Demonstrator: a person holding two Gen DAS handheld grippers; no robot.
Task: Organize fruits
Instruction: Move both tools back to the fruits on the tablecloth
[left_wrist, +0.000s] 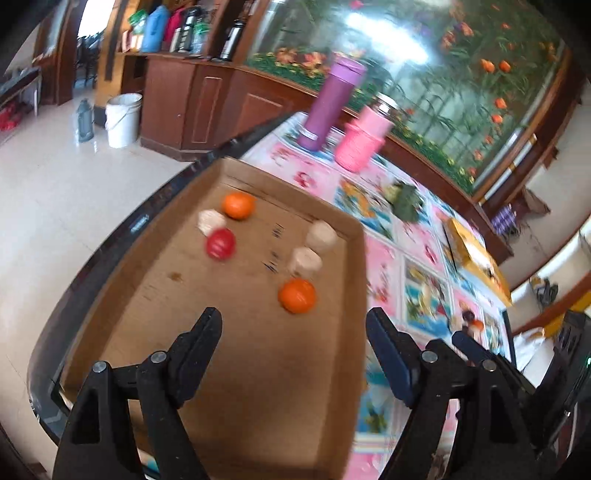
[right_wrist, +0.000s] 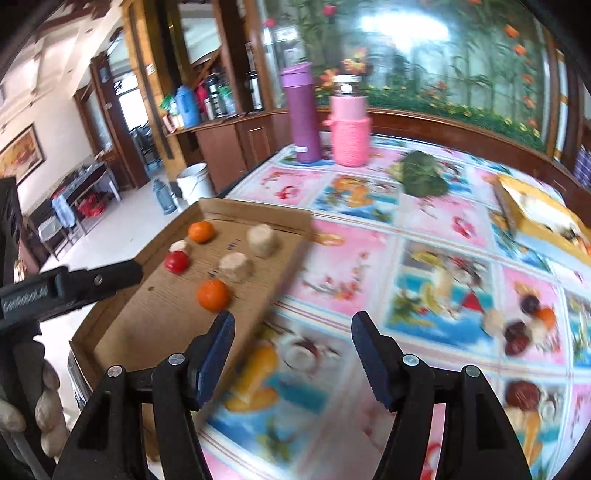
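The left claw is wide open with nothing in it, just above the near part of the cardboard tray. The right claw is wide open too, over the picture tablecloth beside the tray. Farther in the tray sit two oranges, a red fruit and three pale lumps; more small fruits lie on the cloth, and a purple bottle stands at the back.
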